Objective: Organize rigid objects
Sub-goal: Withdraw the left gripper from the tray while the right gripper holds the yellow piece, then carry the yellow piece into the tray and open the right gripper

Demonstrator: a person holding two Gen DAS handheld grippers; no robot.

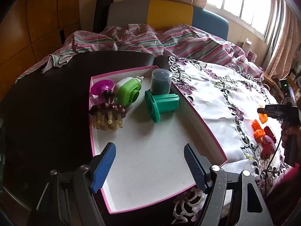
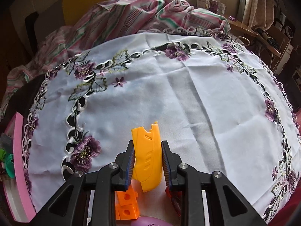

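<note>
We have the right hand-held gripper (image 2: 147, 166) clenched on a yellow plastic piece (image 2: 147, 156), its two pads pressing the piece's flat sides while the notched top sticks out well past the fingertips. The piece sits upright between the pads and looks firmly caught, so our judgement is that the step in hand is to carry it over to the box (image 1: 205, 130) and set it inside. To do that well, we should keep the grip steady, lift clear of the small things lying right below, and cross the box's pink wall before lowering. We should let go only when the piece is low over the white floor of the box, so it does not bounce.

Just under this gripper lie the orange cubes (image 2: 127, 205), touching each other, with a red thing (image 2: 175, 201) and a purple thing (image 2: 148, 222) beside them on the embroidered cloth (image 2: 188, 94) that covers the tabletop.

Our left hand-held gripper (image 1: 149, 167) is released, its blue pads standing apart with nothing between them, hovering over the near, bare end of the box. At the far end of the box rest a green cylinder (image 1: 163, 105), a dark jar (image 1: 160, 83), a green and white gadget (image 1: 128, 92), a purple cup (image 1: 101, 87) and a brown comb-like clip (image 1: 108, 115). The free space nearest the left gripper seems the best landing spot.
</note>
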